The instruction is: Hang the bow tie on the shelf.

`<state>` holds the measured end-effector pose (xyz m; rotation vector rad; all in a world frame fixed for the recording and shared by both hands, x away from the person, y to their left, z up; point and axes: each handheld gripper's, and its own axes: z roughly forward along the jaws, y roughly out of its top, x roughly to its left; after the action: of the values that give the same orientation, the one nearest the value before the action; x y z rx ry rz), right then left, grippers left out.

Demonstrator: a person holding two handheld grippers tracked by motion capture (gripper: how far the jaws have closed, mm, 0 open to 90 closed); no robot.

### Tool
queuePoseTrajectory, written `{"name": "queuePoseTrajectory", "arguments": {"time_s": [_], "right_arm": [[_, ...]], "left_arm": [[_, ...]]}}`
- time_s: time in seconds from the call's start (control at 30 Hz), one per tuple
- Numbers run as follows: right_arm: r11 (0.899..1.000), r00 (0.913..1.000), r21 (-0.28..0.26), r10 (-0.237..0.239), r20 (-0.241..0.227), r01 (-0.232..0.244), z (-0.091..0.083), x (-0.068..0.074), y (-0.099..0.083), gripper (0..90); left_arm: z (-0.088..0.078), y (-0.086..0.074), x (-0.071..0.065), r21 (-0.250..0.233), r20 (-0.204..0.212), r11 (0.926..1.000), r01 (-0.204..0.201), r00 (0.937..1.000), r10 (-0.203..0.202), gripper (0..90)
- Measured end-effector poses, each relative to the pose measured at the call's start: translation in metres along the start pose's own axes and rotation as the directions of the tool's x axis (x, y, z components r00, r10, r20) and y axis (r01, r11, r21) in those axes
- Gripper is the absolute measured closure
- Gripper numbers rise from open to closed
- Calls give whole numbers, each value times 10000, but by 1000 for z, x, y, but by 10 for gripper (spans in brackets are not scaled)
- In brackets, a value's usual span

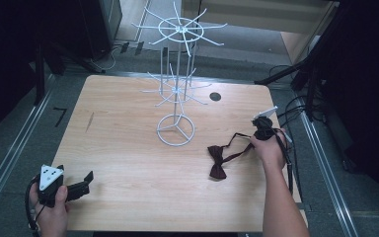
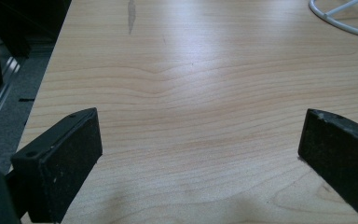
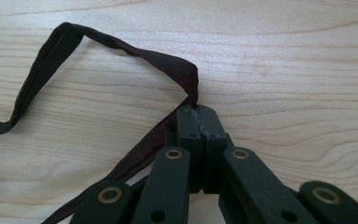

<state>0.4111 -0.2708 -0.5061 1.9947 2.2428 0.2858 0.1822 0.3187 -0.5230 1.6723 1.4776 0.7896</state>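
Note:
A dark red bow tie (image 1: pixel 217 160) lies on the wooden table (image 1: pixel 128 148), right of centre, its thin strap (image 1: pixel 239 139) looping toward the right edge. My right gripper (image 1: pixel 252 138) is shut on that strap; in the right gripper view the jaws are pressed together at the strap's fold (image 3: pixel 186 77), the gripper tip (image 3: pixel 198 109) pinching it just above the wood. My left gripper (image 1: pixel 81 185) rests at the front left corner, open and holding nothing. In the left gripper view its tip (image 2: pixel 200 144) has bare wood between widely spread jaws.
A white wire display stand (image 1: pixel 177 74) with two tiers of radiating hooks rises from a ring base (image 1: pixel 175 130) at the table's centre back; part of that base (image 2: pixel 340 18) is seen in the left gripper view. A round cable hole (image 1: pixel 215 96) sits behind it. Dark equipment and cables flank the table.

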Motion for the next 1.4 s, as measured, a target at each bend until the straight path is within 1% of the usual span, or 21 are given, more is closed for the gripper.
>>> {"name": "queuePoseTrajectory", "arguments": {"time_s": [0.13, 0.2, 0.23, 0.3, 0.33, 0.37, 0.4, 0.43, 0.5, 0.53, 0.57, 0.6, 0.63, 0.7, 0.73, 0.77, 0.87, 1.03, 1.2, 1.3, 1.4], "right_arm": [[9997, 9999, -249, -70, 95, 72, -7, 1, 1, 900], [9973, 9999, -727, -134, 97, 141, -15, 3, 1, 900], [9973, 9999, -727, -134, 97, 141, -15, 3, 1, 900], [9923, 9997, -1211, -235, 110, 246, -22, 4, 1, 900], [9829, 9986, -1764, -525, 88, 532, -28, 9, 0, 900], [9829, 9986, -1764, -525, 88, 532, -28, 9, 0, 900], [9760, 9972, -2048, -718, 203, 744, -31, 11, -1, 900], [9655, 9957, -2435, -874, 296, 920, -34, 13, -1, 900], [9390, 9931, -3235, -1133, 306, 1171, -41, 18, -4, 900], [9221, 9916, -3650, -1252, 329, 1285, -44, 21, -5, 900], [9026, 9898, -4069, -1380, 353, 1403, -48, 25, -6, 900], [8694, 9879, -4694, -1434, 586, 1541, -55, 32, -10, 900], [8694, 9879, -4694, -1434, 586, 1541, -55, 32, -10, 900], [8345, 9860, -5255, -1490, 744, 1658, -62, 39, -13, 900], [8040, 9845, -5685, -1530, 852, 1741, -67, 45, -15, 900], [8040, 9845, -5685, -1530, 852, 1741, -67, 45, -15, 900], [7673, 9840, -6164, -1511, 941, 1767, -75, 51, -19, 900], [7135, 9828, -6766, -1538, 1025, 1822, -87, 59, -24, 900], [6555, 9811, -7324, -1676, 968, 1842, -101, 67, -30, 900], [6296, 9781, -7514, -1785, 1073, 1974, -108, 71, -33, 900], [5993, 9762, -7748, -1878, 1084, 2013, -115, 77, -37, 900]], "left_arm": [[0, 0, 0, 13, -3, 10000, -14, 10000, 14, 1], [0, 0, 0, 7, -1, 10000, 1, 10000, -1, 1], [0, 0, 0, 9, -1, 10000, 4, 10000, -4, 1], [0, 0, 0, 10, -5, 10000, -9, 10000, 9, 1], [0, 0, 0, 16, 1, 10000, -24, 10000, 24, 1], [0, 0, 0, 21, -10, 10000, -34, 10000, 34, 1], [0, 0, 0, 13, -4, 10000, -31, 10000, 31, 2], [0, 0, 0, 11, -5, 10000, -24, 10000, 24, 2], [0, 0, 0, 6, -11, 10000, -23, 10000, 23, 1], [0, 0, 0, 2, -20, 10000, -26, 10000, 26, 1], [0, 0, 0, -6, -19, 10000, -21, 10000, 21, 1], [0, 0, 0, -3, -22, 10000, -18, 10000, 18, 1], [0, 0, 0, 8, -12, 10000, -24, 10000, 24, 1], [0, 0, 0, 0, -16, 10000, -30, 10000, 30, 1], [0, 0, 0, 10, -4, 10000, -33, 10000, 33, 1], [0, 0, 0, 13, -2, 10000, -34, 10000, 34, 1], [0, 0, 0, 10, -5, 10000, 0, 10000, 0, 2], [0, 0, 0, 16, -2, 10000, -15, 10000, 15, 1], [0, 0, 0, 16, -6, 10000, -14, 10000, 14, 1], [0, 0, 0, 17, -6, 10000, -19, 10000, 19, 1], [0, 0, 0, 17, -9, 10000, -18, 10000, 18, 1]]}}
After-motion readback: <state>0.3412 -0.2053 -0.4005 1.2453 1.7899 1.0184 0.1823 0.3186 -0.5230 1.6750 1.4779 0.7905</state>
